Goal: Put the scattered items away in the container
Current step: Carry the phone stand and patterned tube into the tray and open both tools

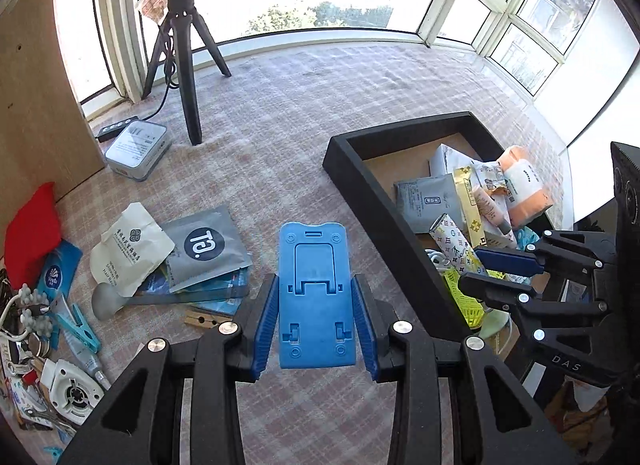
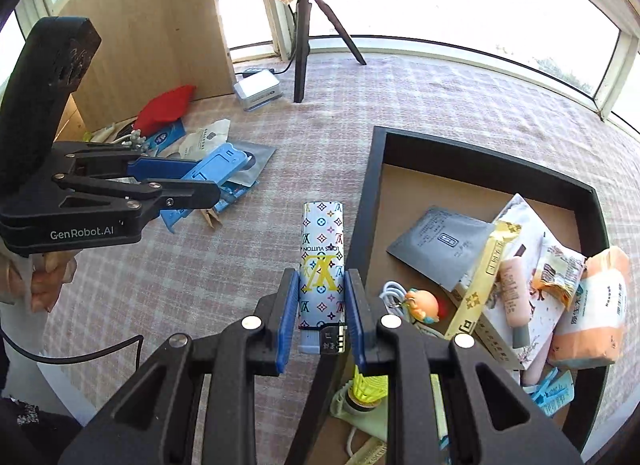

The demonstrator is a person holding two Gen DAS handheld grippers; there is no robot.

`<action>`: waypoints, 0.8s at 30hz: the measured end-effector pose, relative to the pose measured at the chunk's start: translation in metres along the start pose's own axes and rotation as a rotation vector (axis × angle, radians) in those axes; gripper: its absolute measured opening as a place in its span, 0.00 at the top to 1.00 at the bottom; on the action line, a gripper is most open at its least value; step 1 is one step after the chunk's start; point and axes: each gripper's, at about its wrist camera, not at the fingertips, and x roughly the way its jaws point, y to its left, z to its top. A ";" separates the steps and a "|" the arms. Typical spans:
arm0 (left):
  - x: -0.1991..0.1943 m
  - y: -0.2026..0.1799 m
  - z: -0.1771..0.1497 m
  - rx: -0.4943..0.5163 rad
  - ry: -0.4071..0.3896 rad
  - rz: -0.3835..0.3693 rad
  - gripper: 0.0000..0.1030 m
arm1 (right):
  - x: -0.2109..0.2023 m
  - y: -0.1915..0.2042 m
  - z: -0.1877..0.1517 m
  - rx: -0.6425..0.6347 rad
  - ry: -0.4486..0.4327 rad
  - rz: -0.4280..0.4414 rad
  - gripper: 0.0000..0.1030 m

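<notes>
- My left gripper (image 1: 316,305) pinches the blue phone stand (image 1: 314,293), lifted over the cloth beside the black tray (image 1: 384,209)
- My right gripper (image 2: 322,317) pinches the patterned lighter (image 2: 322,261) at the tray's left wall

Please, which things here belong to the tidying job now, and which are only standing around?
Job: blue plastic phone stand in left gripper; monogram-printed lighter in right gripper; black open box.
Around: black tripod; white square device.

Blue phone stand (image 1: 316,297), monogram-patterned white case (image 2: 321,265), black container (image 2: 480,161), checked tablecloth (image 1: 304,105)
</notes>
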 end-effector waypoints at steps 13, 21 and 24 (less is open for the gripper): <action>0.021 -0.148 -0.008 0.237 0.064 -0.186 0.67 | -0.068 -0.117 -0.077 0.256 0.010 -0.235 0.78; 0.024 -0.191 -0.024 0.309 0.125 -0.220 0.63 | -0.087 -0.137 -0.106 0.327 0.008 -0.279 0.76; 0.021 -0.188 -0.026 0.290 0.115 -0.202 0.61 | -0.092 -0.133 -0.105 0.333 -0.014 -0.280 0.60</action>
